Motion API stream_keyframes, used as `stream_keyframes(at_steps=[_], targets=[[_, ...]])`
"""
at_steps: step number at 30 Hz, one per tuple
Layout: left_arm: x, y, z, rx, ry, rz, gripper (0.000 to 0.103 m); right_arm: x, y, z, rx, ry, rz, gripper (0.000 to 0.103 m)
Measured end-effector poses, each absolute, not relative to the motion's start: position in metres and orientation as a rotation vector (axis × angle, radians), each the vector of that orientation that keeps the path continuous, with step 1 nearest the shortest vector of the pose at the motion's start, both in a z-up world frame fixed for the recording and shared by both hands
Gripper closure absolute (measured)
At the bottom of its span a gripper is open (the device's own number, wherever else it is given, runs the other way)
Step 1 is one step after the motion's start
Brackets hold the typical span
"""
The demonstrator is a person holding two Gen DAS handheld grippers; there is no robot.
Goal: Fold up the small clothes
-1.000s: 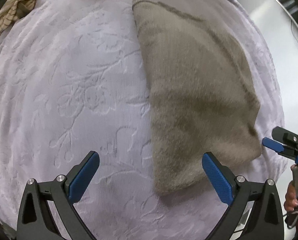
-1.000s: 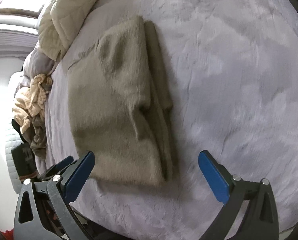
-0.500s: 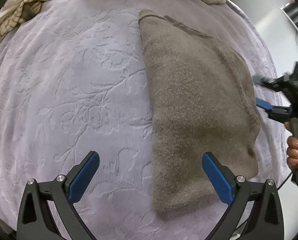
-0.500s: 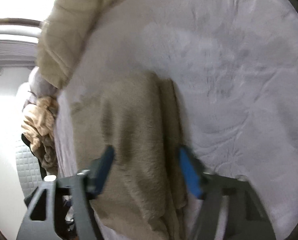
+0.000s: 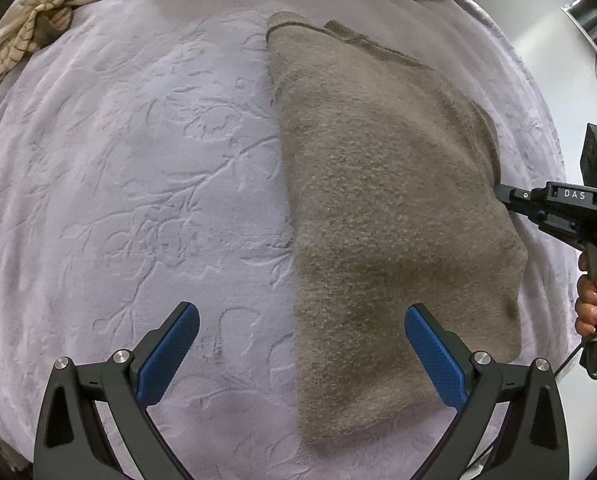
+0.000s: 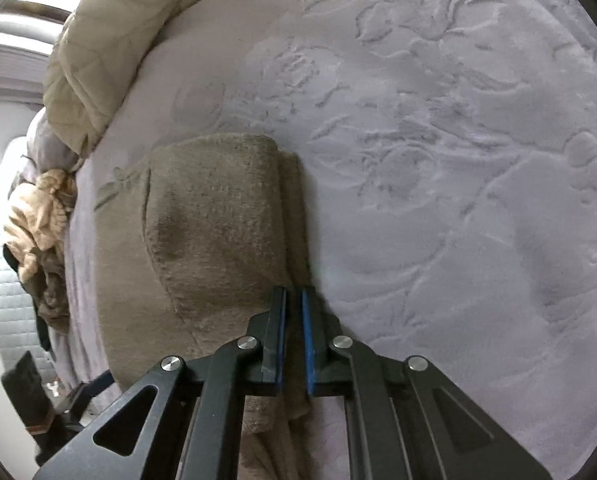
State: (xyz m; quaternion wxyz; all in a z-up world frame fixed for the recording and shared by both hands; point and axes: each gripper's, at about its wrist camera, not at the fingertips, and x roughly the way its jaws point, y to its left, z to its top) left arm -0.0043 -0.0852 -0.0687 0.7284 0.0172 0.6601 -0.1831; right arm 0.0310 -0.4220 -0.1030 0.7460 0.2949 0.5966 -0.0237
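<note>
Fuzzy taupe sweater (image 5: 386, 216), edge pinched by right tongs (image 6: 292, 308); left tongs (image 5: 300, 344) wide over embossed bedspread (image 5: 138, 168).

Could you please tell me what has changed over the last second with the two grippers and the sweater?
The right gripper moved in from the bed's edge and closed its jaws on the brown sweater's side edge. The left gripper stayed open above the blanket, and the sweater stayed flat and folded.

Left gripper (image 5: 300, 356) jaws wide apart, right gripper (image 6: 292, 336) jaws pinched
</note>
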Motion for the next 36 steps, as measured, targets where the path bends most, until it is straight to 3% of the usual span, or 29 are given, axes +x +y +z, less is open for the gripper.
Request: stream_keyframes(at_steps=[12, 15, 17, 19, 36], targets=[[-0.003, -0.084, -0.067, 0.03, 1.449, -0.4, 0.0, -0.001, -0.433, -0.08, 0.767, 1.262, -0.031, 0.091], [-0.002, -0.085, -0.068, 0.03, 1.451, -0.404, 0.0, -0.006, -0.433, -0.081, 0.785, 1.27, -0.032, 0.075], [-0.002, -0.086, -0.068, 0.034, 1.452, -0.407, 0.0, -0.007, -0.43, -0.081, 0.784, 1.271, -0.028, 0.051], [-0.002, -0.085, -0.068, 0.04, 1.452, -0.408, 0.0, -0.009, -0.427, -0.08, 0.788, 1.265, -0.015, 0.046], [0.005, -0.082, -0.072, 0.009, 1.455, -0.439, 0.0, -0.016, -0.426, -0.091, 0.813, 1.289, 0.008, 0.045]])
